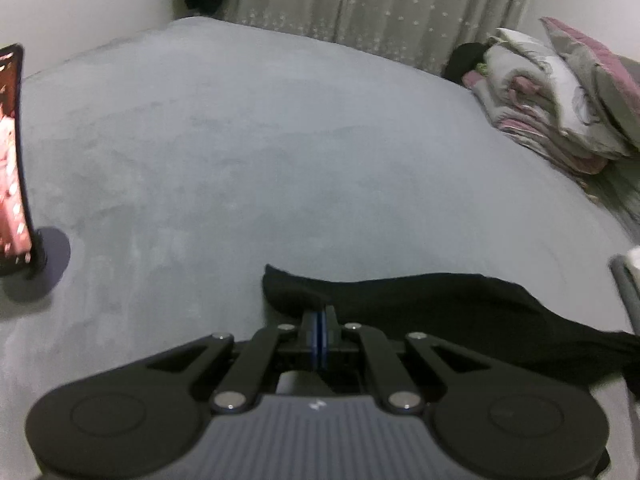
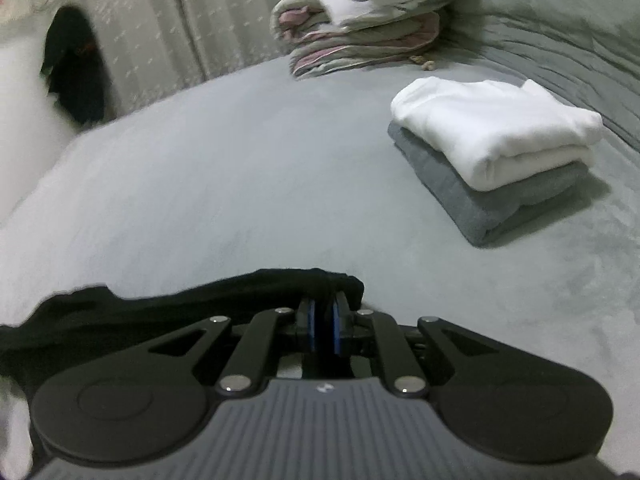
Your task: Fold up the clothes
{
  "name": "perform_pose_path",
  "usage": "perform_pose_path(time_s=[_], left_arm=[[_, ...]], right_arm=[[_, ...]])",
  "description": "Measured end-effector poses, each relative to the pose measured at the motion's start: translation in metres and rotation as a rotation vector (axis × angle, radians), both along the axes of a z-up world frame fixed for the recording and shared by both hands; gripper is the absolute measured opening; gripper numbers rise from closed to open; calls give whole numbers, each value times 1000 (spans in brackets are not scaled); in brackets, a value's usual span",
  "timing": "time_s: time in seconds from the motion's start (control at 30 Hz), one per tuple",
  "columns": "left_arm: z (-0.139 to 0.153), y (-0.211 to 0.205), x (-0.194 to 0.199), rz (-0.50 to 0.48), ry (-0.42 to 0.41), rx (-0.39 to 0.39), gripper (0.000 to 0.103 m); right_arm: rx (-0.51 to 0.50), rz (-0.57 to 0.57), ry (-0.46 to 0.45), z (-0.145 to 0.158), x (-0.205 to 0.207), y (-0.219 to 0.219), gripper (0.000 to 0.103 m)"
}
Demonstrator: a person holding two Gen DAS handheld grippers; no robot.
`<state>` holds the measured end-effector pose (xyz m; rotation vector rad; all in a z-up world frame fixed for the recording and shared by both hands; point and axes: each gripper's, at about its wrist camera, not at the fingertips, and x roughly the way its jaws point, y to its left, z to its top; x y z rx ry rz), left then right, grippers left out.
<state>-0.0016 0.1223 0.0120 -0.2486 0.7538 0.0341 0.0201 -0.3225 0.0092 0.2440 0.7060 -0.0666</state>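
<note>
Black cloth fills the space just ahead of both our grippers. We hold one black garment (image 1: 420,304) by its two ends, stretched low over the grey bedspread (image 1: 260,152). Our left gripper (image 1: 319,314) is clenched on the garment's left corner, pads pressed together with the fabric pinched between them; from there the cloth runs off to that gripper's right and sags toward the lower right edge of the view. Our right gripper (image 2: 324,304) grasps the other end, where the fabric bunches into a small roll over and just beyond the fingertips; a narrow gap shows between its blue pads, and the cloth trails away to its left, down to the lower left corner.

Ahead and to the right of our right gripper, well apart from it, sits a folded white garment (image 2: 500,132) stacked squarely on a folded grey garment (image 2: 480,208). Farther ahead of that gripper lies a pile of bedding (image 2: 360,28) in pink, grey and white, against a ridged green-grey blanket (image 2: 560,32). A pale curtain (image 2: 160,20) hangs beyond the bed, with a dark shape (image 2: 76,76) beside it that we cannot identify.

Far to the left of our left gripper a phone (image 1: 12,160) stands upright on a round stand, its screen lit.
</note>
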Motion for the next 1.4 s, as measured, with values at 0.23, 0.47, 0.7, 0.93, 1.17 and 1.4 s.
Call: perform_pose_path(time_s=[0.23, 0.47, 0.7, 0.93, 1.17, 1.4], left_arm=[[7, -19, -37, -111, 4, 17, 2], [19, -38, -59, -195, -58, -6, 2], [53, -95, -82, -428, -255, -97, 2], [49, -158, -94, -617, -276, -177, 2], [27, -208, -117, -789, -232, -238, 2], [16, -253, -140, -1002, -190, -292, 2]], right_arm=[[-4, 49, 51, -9, -5, 3, 12], [14, 57, 59, -5, -13, 0, 17], [61, 110, -34, 11, -29, 8, 50], [194, 162, -50, 13, -30, 6, 50], [531, 234, -21, 7, -29, -12, 50], [682, 313, 8, 2, -34, -13, 50]])
